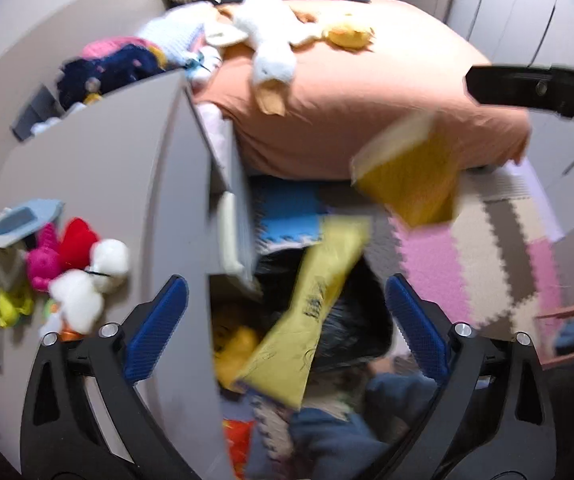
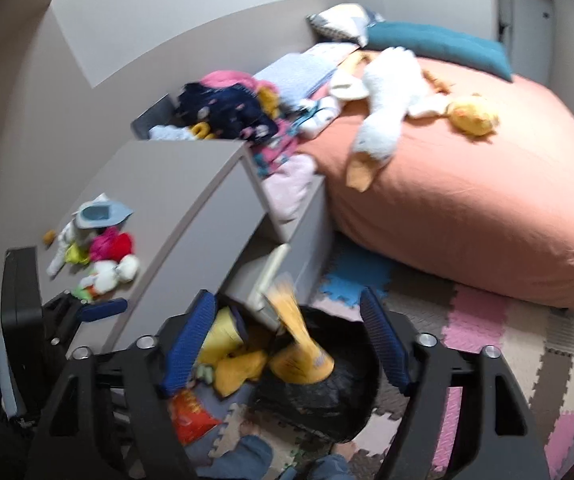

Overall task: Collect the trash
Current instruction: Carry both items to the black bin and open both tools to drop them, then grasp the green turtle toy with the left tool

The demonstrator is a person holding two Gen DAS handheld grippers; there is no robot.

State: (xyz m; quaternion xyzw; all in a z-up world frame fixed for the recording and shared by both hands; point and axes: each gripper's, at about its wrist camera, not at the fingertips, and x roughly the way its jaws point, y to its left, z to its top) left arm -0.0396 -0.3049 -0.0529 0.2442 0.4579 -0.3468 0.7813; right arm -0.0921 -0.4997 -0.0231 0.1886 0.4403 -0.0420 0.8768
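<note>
Left wrist view: a yellow wrapper (image 1: 311,308) tumbles loose between the spread left tongs (image 1: 287,324) above the black trash bag (image 1: 351,336) on the floor; a second yellow wrapper (image 1: 411,172) hangs in mid-air nearer the bed (image 1: 367,92). The right tongs (image 2: 287,340) also stand spread, pinching nothing. Dropping looks like the step underway; next, I judge, comes fetching more litter, perhaps the orange packet (image 2: 191,416).

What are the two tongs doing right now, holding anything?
Left tongs: open, holding nothing; a yellow packet falls between them.
Right tongs: open, holding nothing; another yellow wrapper drops below.
</note>
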